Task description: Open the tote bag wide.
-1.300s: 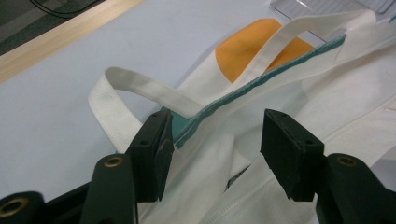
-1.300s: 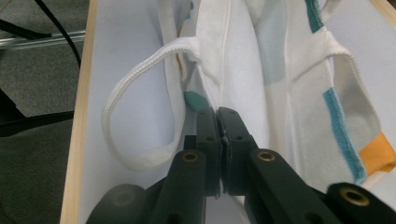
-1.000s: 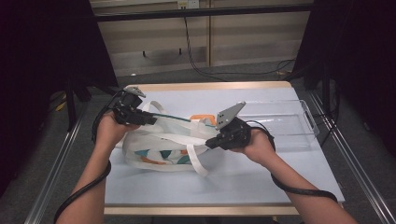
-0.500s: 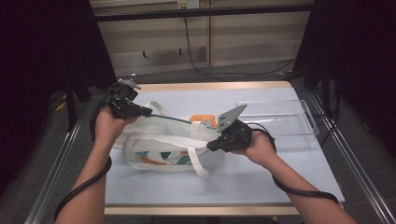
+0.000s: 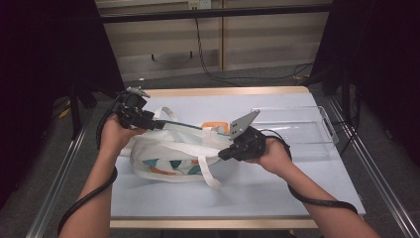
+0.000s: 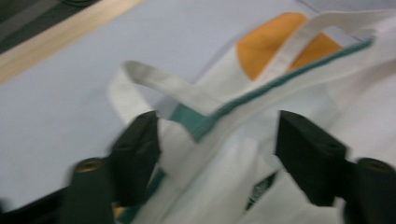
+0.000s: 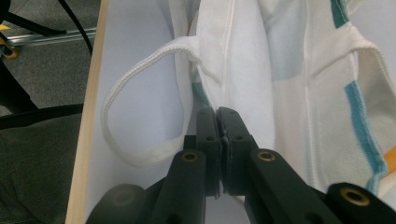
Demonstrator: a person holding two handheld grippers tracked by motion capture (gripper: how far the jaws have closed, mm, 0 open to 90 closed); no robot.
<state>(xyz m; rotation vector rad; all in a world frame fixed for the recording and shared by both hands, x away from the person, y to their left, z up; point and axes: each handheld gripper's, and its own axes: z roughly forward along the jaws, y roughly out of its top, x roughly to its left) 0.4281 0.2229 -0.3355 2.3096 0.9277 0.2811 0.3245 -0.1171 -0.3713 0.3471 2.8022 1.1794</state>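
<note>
The left gripper has its fingers standing apart, having just been opening, with the teal-trimmed rim of the canvas tote bag between them but not pressed. The right gripper has its fingers pinched together on a fold of the bag's white cloth near its other end. The bag lies on its side in the middle of the pale blue tabletop, stretched between both hands, one strap looping loose. A clear plastic tray sits just beyond the right hand.
</note>
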